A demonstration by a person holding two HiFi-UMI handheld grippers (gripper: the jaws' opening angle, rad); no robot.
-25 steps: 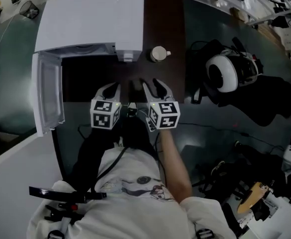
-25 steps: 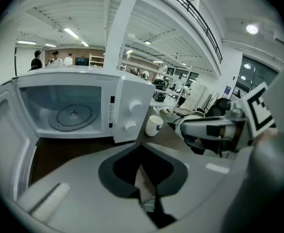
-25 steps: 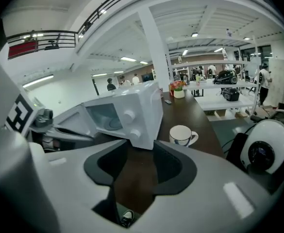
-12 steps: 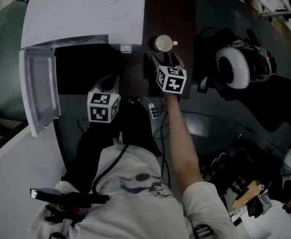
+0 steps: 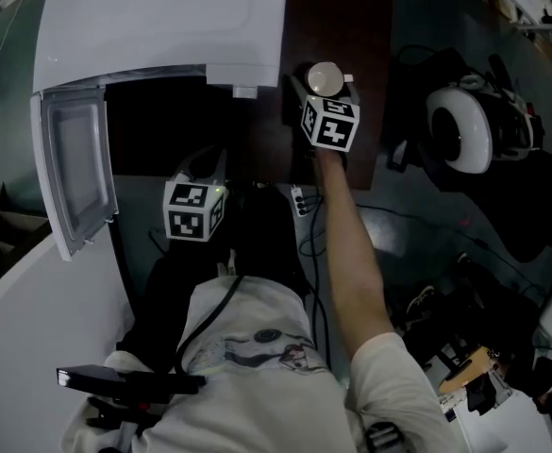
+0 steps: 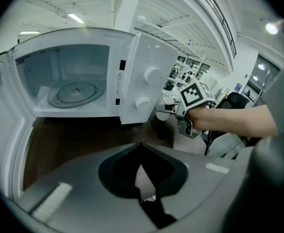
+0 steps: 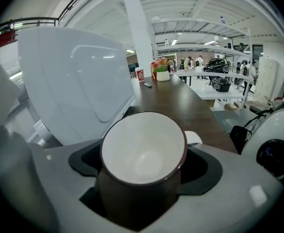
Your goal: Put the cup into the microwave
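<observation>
Since earlier frame was taken, right hand-held gripper (image 5: 326,87) brought forward to cup (image 7: 142,149); jaws just opened wide around it, ungripped. Left hand-held gripper (image 6: 142,144) closed, empty. Microwave (image 5: 162,26) just beside cup, door (image 5: 73,173) open.

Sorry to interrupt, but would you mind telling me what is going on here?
A person is working with a handheld gripper in each hand. The right gripper straddles the cup, which stands on the table just right of the microwave. Its jaws have just been opening and do not grip the cup yet. The left gripper hangs shut and empty in front of the microwave, whose door stands open.
</observation>
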